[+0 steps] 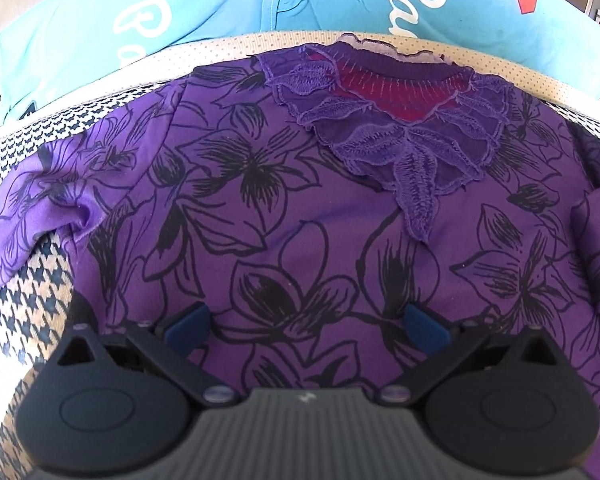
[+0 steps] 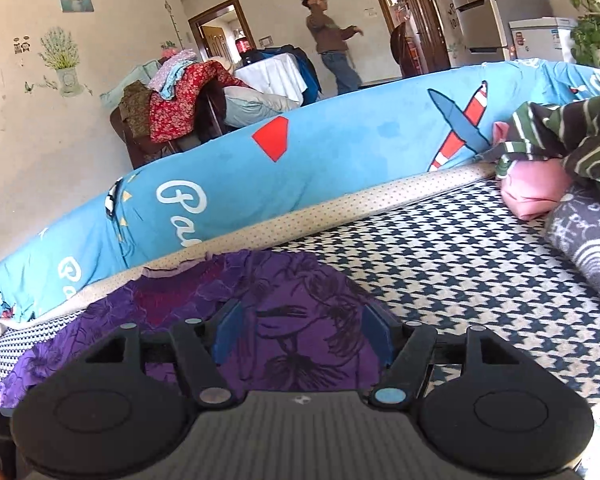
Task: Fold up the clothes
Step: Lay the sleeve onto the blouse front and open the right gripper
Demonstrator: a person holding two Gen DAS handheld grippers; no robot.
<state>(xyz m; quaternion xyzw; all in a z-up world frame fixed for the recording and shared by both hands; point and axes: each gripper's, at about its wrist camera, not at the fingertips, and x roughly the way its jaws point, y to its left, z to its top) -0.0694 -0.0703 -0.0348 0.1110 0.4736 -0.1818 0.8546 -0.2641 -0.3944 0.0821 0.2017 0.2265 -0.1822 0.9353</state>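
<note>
A purple top (image 1: 300,208) with black flower outlines lies spread on the houndstooth cover (image 1: 28,304), its embroidered neckline (image 1: 384,120) toward the far edge. My left gripper (image 1: 306,326) hangs just above the top's chest, jaws wide apart with nothing between the blue pads. In the right wrist view the same purple top (image 2: 284,312) lies below my right gripper (image 2: 302,334), whose blue pads stand apart over the cloth without pinching it. The left sleeve (image 1: 32,208) lies bunched and wrinkled at the left.
A light blue quilt (image 2: 300,152) with white lettering and a plane print runs along the far edge. Striped, pink and grey clothes (image 2: 560,168) pile at the right. A chair heaped with garments (image 2: 172,108) and a person (image 2: 332,36) are in the room beyond.
</note>
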